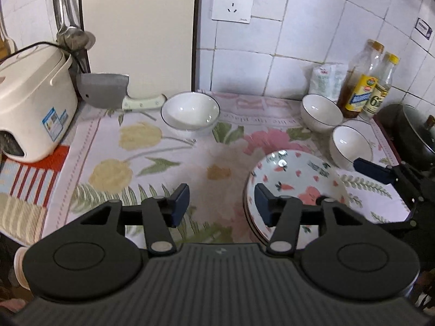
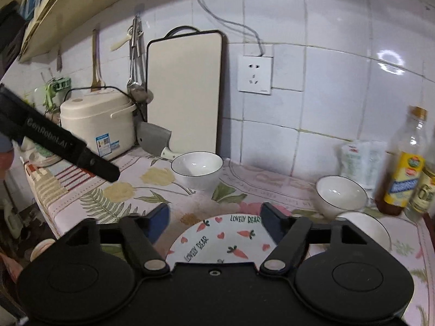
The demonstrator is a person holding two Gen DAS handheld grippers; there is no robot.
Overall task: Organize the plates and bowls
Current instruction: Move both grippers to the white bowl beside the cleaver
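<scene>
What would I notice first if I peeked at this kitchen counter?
The carrot-and-heart plate at the near edge of the flowery cloth, lying below the open right tool. Next, three white bowls: one in front of the cleaver, two near the bottles.

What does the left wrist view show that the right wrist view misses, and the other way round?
Only the left wrist view: a dark lidded pot at the far right and the stacked rims under the carrot plate. Only the right wrist view: the whole cutting board, the plate's "LOVELY BEAR" lettering, and green plants behind the rice cooker. Both: three white bowls, cleaver, bottles, wall socket.
</scene>
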